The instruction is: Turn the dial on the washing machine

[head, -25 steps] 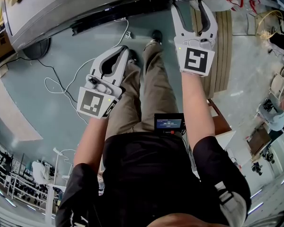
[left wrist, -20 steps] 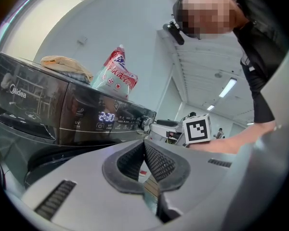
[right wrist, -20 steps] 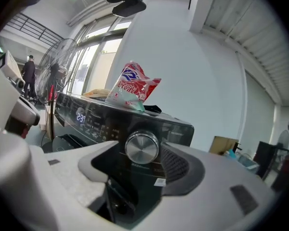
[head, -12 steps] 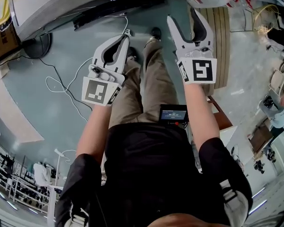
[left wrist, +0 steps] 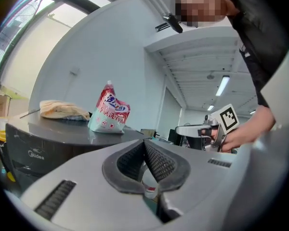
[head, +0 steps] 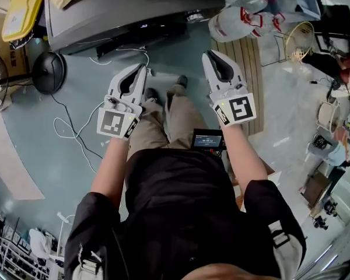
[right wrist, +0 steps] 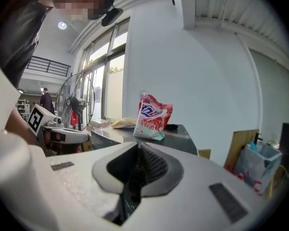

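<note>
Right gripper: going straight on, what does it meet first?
Probably the washing machine, near its top below the detergent bag; depth unclear. The right gripper has just been closing its jaws on nothing.

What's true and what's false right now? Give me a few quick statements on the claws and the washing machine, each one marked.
1. The right claw is clamped on the washing machine. False: its jaws have just been closing with nothing between them, and it is held apart from the machine.
2. The left claw is shut and empty. True.
3. The washing machine's top is bare. False: a red and white bag stands on it.
4. Both claws point toward the washing machine. True.
</note>
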Tool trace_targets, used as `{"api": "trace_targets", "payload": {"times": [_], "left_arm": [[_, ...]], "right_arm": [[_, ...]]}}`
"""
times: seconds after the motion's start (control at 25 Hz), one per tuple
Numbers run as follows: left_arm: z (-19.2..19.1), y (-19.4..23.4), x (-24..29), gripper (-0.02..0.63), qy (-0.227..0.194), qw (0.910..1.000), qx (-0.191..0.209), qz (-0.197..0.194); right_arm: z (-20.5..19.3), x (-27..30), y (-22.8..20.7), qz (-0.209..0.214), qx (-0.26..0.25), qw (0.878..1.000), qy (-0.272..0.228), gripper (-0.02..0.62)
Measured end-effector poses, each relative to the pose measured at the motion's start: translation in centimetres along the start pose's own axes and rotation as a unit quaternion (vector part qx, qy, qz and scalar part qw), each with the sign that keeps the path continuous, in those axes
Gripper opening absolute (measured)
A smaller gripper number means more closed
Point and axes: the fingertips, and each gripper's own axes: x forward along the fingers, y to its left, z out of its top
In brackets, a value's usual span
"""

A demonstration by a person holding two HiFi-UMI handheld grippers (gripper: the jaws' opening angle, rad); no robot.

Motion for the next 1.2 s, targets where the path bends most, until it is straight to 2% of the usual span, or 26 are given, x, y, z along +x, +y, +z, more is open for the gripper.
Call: {"api": "trace_targets", "payload": {"times": [0.08, 0.28, 0.36, 0.48, 0.56, 0.64, 0.76, 0.88, 1.04, 1.2], "left_arm": [[1.9, -1.2, -1.1, -0.005, -0.008, 0.9999, 0.007, 0.002], [6.4, -3.8, -2.5, -0.005, -0.029, 0.9984, 0.044, 0.02], [7.8, -4.7, -2.6, -0.005, -0.031, 0.9975, 0.056, 0.032], [8.7, -6.7, -3.2, -0.005, -0.041, 0.9977, 0.035, 0.042], [9.2, -8.9, -3.8, -0.005, -0.062, 0.9967, 0.014, 0.051], [9.4, -11.8, -4.3, -0.005, -0.074, 0.9954, 0.011, 0.059], [9.2, -16.6, -5.0, -0.005, -0.079, 0.9949, 0.008, 0.061], [9.5, -20.4, -7.0, -0.005, -0.088, 0.9935, 0.006, 0.071], [10.5, -22.2, -11.2, -0.005, -0.112, 0.9891, -0.001, 0.095], [10.4, -23.0, -14.9, -0.005, -0.108, 0.9878, 0.003, 0.113]], "right_arm": [[2.0, -2.0, -0.1, 0.003, -0.005, 1.0, -0.011, 0.006], [5.0, -6.5, -2.2, 0.024, 0.021, 0.998, -0.045, 0.002], [6.0, -8.0, -3.6, 0.018, 0.021, 0.998, -0.063, 0.002], [6.7, -11.0, -4.7, 0.008, 0.028, 0.996, -0.085, 0.002], [6.4, -13.6, -5.0, 0.009, 0.067, 0.993, -0.093, 0.002], [6.7, -16.6, -5.2, 0.004, 0.109, 0.988, -0.112, 0.003], [7.9, -20.6, -4.8, 0.002, 0.097, 0.985, -0.145, 0.003], [8.0, -23.6, -4.2, 0.015, 0.078, 0.985, -0.152, 0.003], [6.9, -25.8, -3.4, 0.031, 0.14, 0.978, -0.153, 0.003], [6.2, -27.4, -0.9, 0.035, 0.143, 0.978, -0.151, 0.003]]}}
